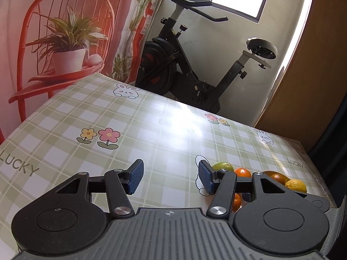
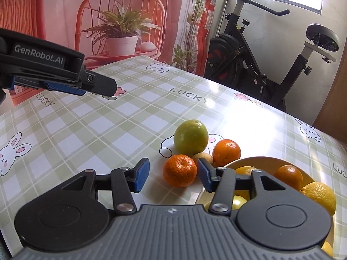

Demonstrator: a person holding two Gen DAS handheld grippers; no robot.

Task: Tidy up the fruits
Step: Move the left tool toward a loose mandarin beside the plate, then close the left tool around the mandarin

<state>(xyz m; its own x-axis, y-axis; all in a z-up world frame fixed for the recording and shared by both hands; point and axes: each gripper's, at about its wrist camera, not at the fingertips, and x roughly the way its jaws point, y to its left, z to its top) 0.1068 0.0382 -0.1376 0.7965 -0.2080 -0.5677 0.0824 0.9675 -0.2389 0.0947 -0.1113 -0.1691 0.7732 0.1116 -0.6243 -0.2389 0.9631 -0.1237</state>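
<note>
Left wrist view: the left gripper (image 1: 171, 177) hangs over the table (image 1: 138, 125) with its jaws spread wide and nothing between them. Its right finger and linkage hide most of the fruit near the table's right edge: a green fruit (image 1: 222, 165) shows only a sliver, an orange (image 1: 243, 172) only its top, and a lemon (image 1: 296, 185) peeks over the housing. Whether a bowl carries them cannot be told here. The left and far parts of the table lie bare, with a glare patch near the far edge.

Right wrist view: the right gripper (image 2: 173, 176) is also wide open and empty, above the table's near right part. A tangerine (image 2: 180, 170) sits on the cloth just ahead of the gap, stem dimple up, touching a small pale fruit (image 2: 205, 158) that is largely hidden. Behind them stand the green fruit (image 2: 190, 137) and an orange (image 2: 226, 151). The yellow bowl (image 2: 260, 161), partly covered by the gripper and cut off at the right, holds an orange (image 2: 288, 176) and lemons (image 2: 318, 197). The left gripper (image 2: 93, 90) juts in from the left, above open cloth.
</note>
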